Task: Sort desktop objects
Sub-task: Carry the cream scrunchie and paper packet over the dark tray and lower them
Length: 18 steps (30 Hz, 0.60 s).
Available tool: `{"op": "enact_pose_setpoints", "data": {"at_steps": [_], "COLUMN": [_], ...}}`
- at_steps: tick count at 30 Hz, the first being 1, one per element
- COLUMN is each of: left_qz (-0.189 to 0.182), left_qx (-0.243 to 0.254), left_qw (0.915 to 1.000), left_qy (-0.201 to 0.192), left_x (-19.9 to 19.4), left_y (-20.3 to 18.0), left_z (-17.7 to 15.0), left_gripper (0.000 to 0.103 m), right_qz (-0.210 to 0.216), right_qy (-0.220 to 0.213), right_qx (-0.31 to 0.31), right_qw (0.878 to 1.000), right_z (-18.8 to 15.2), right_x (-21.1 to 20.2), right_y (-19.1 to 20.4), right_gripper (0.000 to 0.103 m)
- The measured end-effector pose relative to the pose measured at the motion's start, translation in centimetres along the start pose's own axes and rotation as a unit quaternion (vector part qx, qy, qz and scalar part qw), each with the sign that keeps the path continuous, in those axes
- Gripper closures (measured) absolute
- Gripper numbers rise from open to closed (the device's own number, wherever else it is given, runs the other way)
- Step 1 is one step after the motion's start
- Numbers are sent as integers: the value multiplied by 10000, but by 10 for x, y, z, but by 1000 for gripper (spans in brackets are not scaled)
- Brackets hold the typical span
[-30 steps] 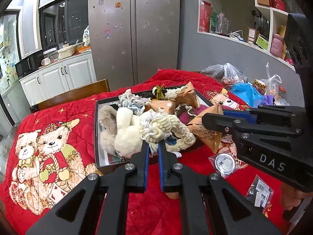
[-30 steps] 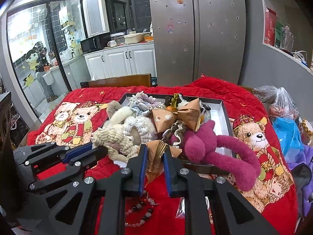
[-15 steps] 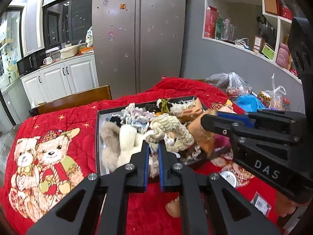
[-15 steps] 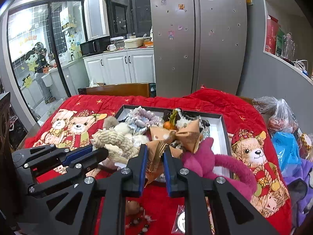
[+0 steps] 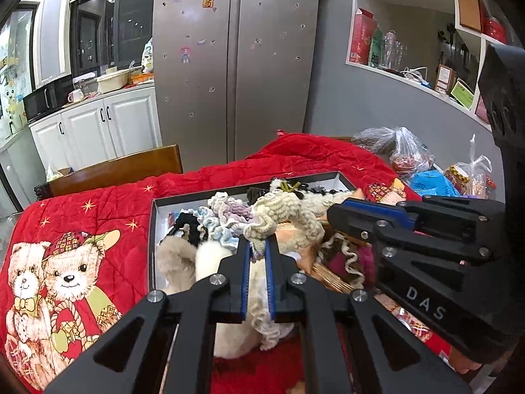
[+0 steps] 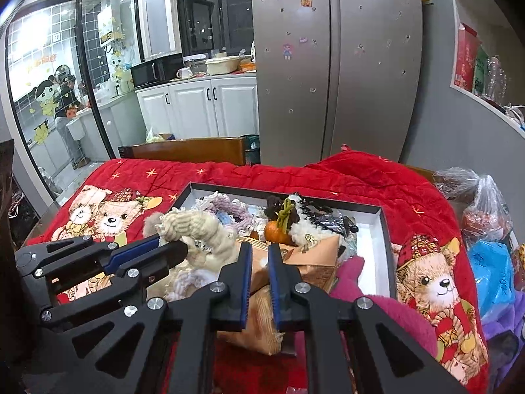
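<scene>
Red quilted cloth (image 6: 328, 177), printed with teddy bears in tartan caps, covers the table in front of a brushed-steel double-door fridge (image 5: 236, 65). Nearest me, the left gripper (image 5: 258, 249) has its black, blue-lined jaws pinched on the ruffled end of a cream knitted scrunchie (image 5: 282, 216), a thick ribbed loop of yarn that arches up and to the right above the pile. Just to its right, the right gripper (image 6: 260, 256) has just been closing, and its jaws now clamp a tan woven bow (image 6: 262, 315), stiff and coarse like burlap, with a frayed lower edge hanging below the pads and a folded wing spreading off to the right. Both pieces hang over the near edge of a shallow dark-rimmed box (image 6: 384, 229) with a white floor, which lies flat on the cloth. Inside it is a soft heap: pastel crinkled scrunchies (image 6: 229, 210), fluffy white and beige fur pieces (image 5: 183, 256), and a small orange fruit-shaped charm (image 6: 277, 233) with a green twisted stalk. A plush magenta toy (image 6: 387, 312) lies against the box's near right corner. Further right, crinkled plastic bags (image 5: 403, 151) sit at the table's edge, and a dark wooden chair back (image 6: 187, 149) stands behind the table.
</scene>
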State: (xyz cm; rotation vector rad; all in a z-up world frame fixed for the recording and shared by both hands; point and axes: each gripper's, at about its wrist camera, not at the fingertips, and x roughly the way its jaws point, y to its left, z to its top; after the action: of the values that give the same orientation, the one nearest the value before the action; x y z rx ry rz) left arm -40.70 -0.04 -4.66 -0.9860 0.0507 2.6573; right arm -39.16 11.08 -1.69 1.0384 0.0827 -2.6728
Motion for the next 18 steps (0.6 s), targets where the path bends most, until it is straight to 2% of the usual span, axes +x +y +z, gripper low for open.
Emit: {"op": "enact_pose_setpoints", "data": {"at_steps": [18], "left_qz": [39], "left_qx": [-114], "left_qw": [9999], "left_qy": [38], "left_x": [5], "left_y": [11], "left_z": [-3], "left_gripper": [93], "right_qz": [23], "right_qy": [-2], "right_qx": [7], "right_qw": [10000], "right_z": [-1], "right_x": [8], "right_y": [-1], "right_gripper": [92]}}
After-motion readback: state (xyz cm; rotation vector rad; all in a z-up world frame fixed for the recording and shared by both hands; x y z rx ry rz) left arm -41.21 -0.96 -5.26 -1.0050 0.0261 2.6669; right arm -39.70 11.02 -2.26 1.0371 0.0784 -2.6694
